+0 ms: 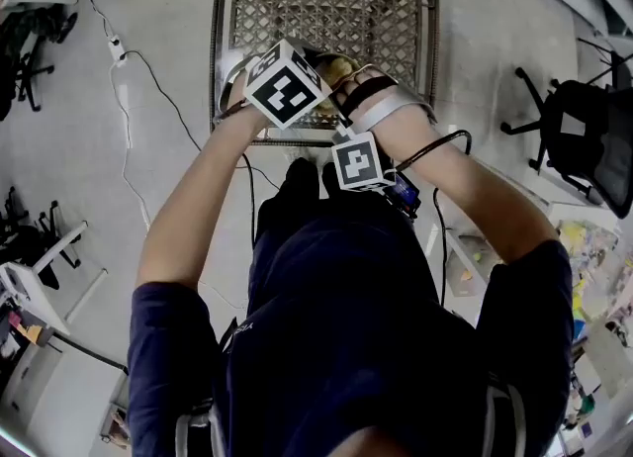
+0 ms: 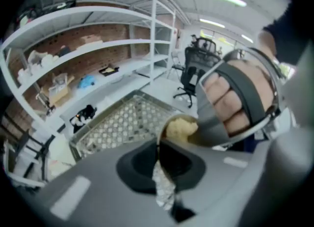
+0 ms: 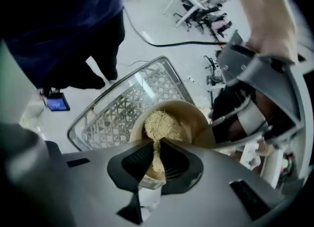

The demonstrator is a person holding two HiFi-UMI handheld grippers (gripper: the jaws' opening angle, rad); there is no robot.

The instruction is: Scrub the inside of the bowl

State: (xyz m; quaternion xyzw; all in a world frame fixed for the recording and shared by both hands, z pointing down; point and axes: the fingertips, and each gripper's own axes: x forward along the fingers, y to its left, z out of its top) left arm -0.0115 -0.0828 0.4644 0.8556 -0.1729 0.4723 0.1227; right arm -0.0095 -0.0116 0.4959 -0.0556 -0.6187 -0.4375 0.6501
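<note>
Grey floor [image 1: 168, 40] fills the head view, and a wire-mesh basket [image 1: 326, 0] sits on it in front of you. White shelves [image 2: 98, 49] stand along a brick wall in the left gripper view, and a black office chair [image 1: 584, 138] stands well off to your right. A thin cable [image 1: 129, 99] trails across the floor to the left of the basket.

You hold both arms out together over the basket's near end, with the two marker cubes close to each other. The tan bowl [image 3: 196, 118] is up in the air there, between your hands and above the mesh. It is tipped so that its opening faces your right side.

Your left hand-held gripper [image 2: 159, 155] is clamped on the bowl's rim. The thin edge runs straight up between its two dark pads, one pad inside the bowl and one outside, and this grip alone carries the bowl.

Your right hand-held gripper [image 3: 157, 150] is closed tight on a straw-coloured scrubber [image 3: 159, 125]. The jaws pinch its lower end, and the round tuft stands out beyond the tips. That tuft sits inside the bowl, against its inner wall near the middle. The left gripper view shows the same scrubber just over the rim, with your strapped right hand [image 2: 240, 98] close behind it.
</note>
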